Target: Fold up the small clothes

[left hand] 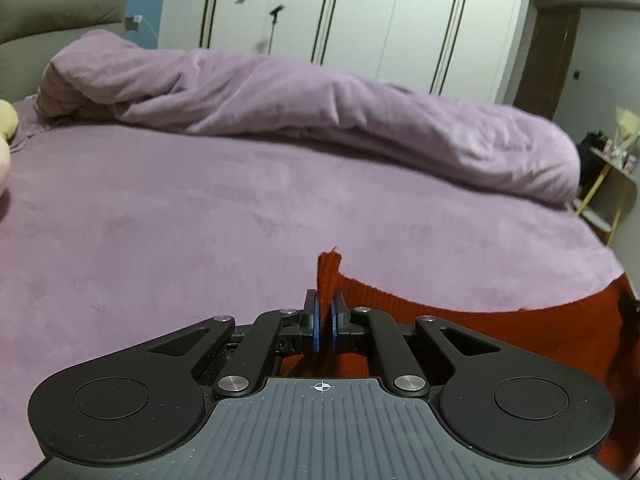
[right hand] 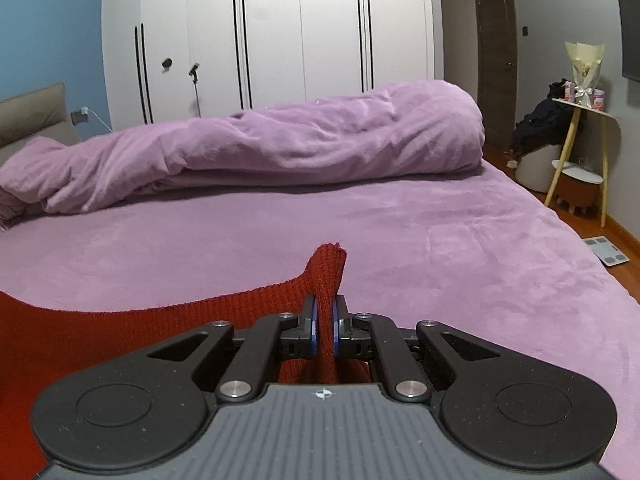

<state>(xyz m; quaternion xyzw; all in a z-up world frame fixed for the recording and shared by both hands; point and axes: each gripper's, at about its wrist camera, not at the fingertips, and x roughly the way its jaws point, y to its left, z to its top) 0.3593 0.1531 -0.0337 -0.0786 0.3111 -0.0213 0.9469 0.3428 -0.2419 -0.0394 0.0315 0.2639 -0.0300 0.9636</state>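
1. The left gripper [left hand: 324, 312] has its jaws pinched tight on a corner of the red knit cloth [left hand: 460, 336]. The corner pokes up past the blue pads [left hand: 316, 324].
2. The right gripper [right hand: 325, 318] also has its jaws pinched tight on a corner of the red knit cloth [right hand: 120, 328]. That corner sticks up above its blue pads [right hand: 314, 326] too.
3. The top edge of the cloth hangs in a curve between the two grippers. In the left view it runs off to the right. In the right view it runs off to the left.
4. The cloth is held up just over the near part of the bed [left hand: 200, 220], which has a soft purple sheet [right hand: 440, 232].
5. Farther back, a puffy purple blanket [right hand: 280, 144] lies rolled up across the bed.
6. Behind the bed is a big white wardrobe [right hand: 272, 32] with thin black lines on its doors.
7. On the right, near the wall, a small side table [right hand: 580, 120] with yellow legs holds a wrapped bunch of flowers [right hand: 584, 68].
8. A grey scale [right hand: 606, 252] lies on the wooden floor by the bed.
9. No words or brand names can be read anywhere.
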